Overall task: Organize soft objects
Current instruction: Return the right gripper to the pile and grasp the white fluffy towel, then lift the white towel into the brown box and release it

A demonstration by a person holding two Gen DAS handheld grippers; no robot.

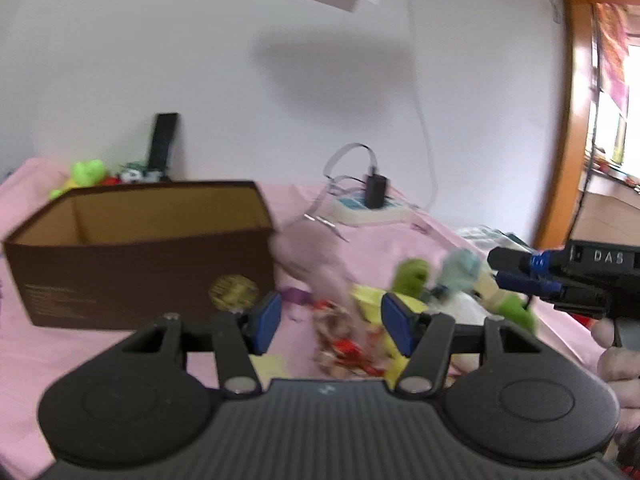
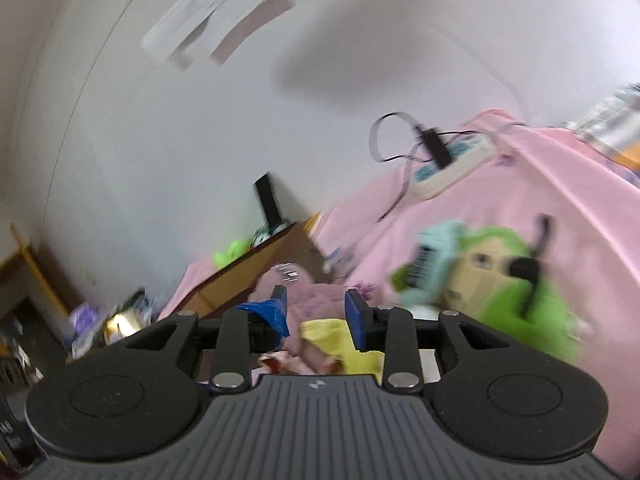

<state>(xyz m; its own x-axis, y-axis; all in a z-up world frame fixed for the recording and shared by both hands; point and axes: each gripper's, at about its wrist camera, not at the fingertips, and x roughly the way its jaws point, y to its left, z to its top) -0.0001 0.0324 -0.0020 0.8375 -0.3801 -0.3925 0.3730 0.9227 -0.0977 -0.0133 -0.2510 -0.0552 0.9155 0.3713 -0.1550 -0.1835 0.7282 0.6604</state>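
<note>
- left gripper [image 1: 330,326]: jaws wide apart, holding nothing. Between the blue pads sits a red-patterned toy [image 1: 344,344] and a yellow toy [image 1: 374,300], both lying on the pink sheet [image 1: 120,360], not gripped.
- right gripper [image 2: 316,316]: jaws open too, nothing clamped. A pink plush [image 2: 304,296] and the yellow one show in the gap, but blur hides whether the pads touch them.
- Pile just beyond: green plush [image 1: 412,276], pale blue plush [image 1: 460,268], another green one [image 1: 516,308] at the right edge, something white under them.
- brown box [image 1: 140,256] stands open to the left of the pile, looks empty from here. Likely the drop target.
- Risks: heavy motion blur, so a grab now may miss or snag two toys at once; the two grippers are near each other over the same pile and could collide; charger cable [image 1: 352,160] behind could catch.
- Count: one box, two grippers, roughly six toys in the pile, at least two more behind the box [image 1: 86,174]. Blur makes this approximate.
</note>
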